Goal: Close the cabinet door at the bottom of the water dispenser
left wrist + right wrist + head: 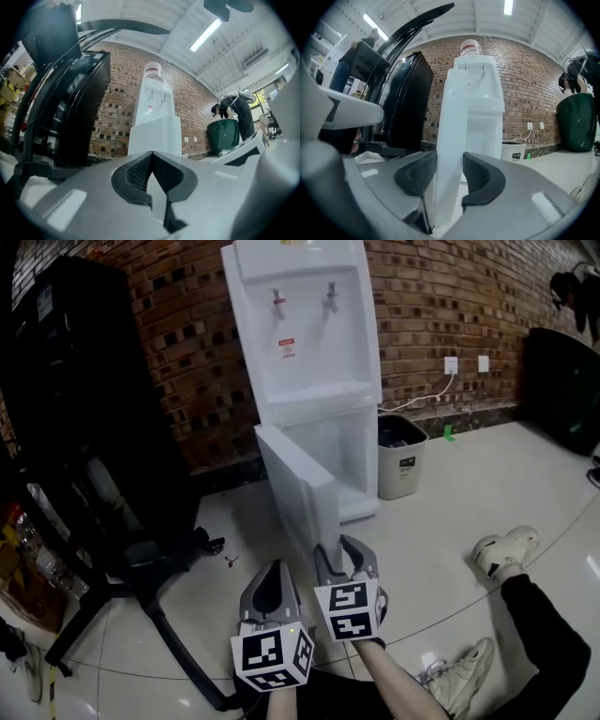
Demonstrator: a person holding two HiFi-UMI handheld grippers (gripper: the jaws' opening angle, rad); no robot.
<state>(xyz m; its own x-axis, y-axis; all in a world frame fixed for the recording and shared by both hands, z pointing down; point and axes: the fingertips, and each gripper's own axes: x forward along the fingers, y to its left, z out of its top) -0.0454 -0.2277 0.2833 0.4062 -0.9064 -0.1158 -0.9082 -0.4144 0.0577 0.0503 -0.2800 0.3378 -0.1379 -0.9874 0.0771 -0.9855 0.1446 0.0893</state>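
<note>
Right gripper (336,547) pinches the free edge of the cabinet door (298,479) between its pads. That door stands swung wide open from the bottom of the white water dispenser (314,343), out toward the person. Left gripper (275,570), just beside the right, has its jaws pressed together on nothing.
</note>
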